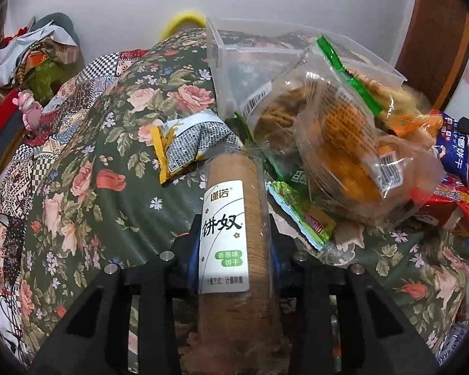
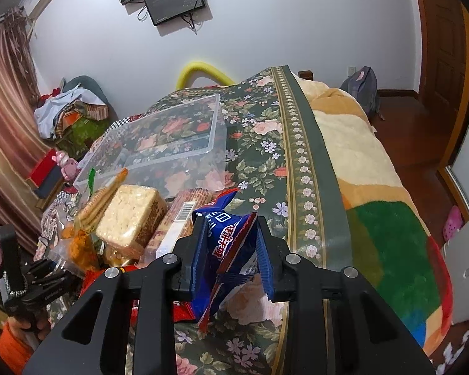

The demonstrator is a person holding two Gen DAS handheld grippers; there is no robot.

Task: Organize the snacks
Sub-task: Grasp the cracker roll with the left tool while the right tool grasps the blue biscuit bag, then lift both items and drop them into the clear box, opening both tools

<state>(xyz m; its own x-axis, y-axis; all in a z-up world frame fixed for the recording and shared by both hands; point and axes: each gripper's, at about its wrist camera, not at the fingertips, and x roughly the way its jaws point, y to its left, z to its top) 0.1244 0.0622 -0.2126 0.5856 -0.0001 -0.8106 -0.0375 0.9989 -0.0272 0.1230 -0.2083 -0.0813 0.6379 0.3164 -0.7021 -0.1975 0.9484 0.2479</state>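
Observation:
My left gripper (image 1: 234, 234) is shut on a clear sleeve of round brown biscuits (image 1: 234, 218) with a white label, held above the floral bedspread. My right gripper (image 2: 229, 243) is shut on a blue biscuit packet (image 2: 225, 250) with a red edge. A clear plastic storage box (image 2: 172, 137) stands on the bed beyond the snacks; it also shows in the left wrist view (image 1: 234, 62). A heap of snacks lies in front of it: a clear bag of orange snacks (image 1: 344, 150), a yellow-grey packet (image 1: 187, 143), a block of pale crackers (image 2: 131, 215).
The floral bedspread (image 2: 259, 156) covers the bed, with a colourful blanket (image 2: 375, 212) at its right side. A pile of clothes (image 2: 68, 109) and a pink toy (image 2: 67, 164) lie to the left. The left gripper's body and the hand holding it (image 2: 25, 287) show at lower left.

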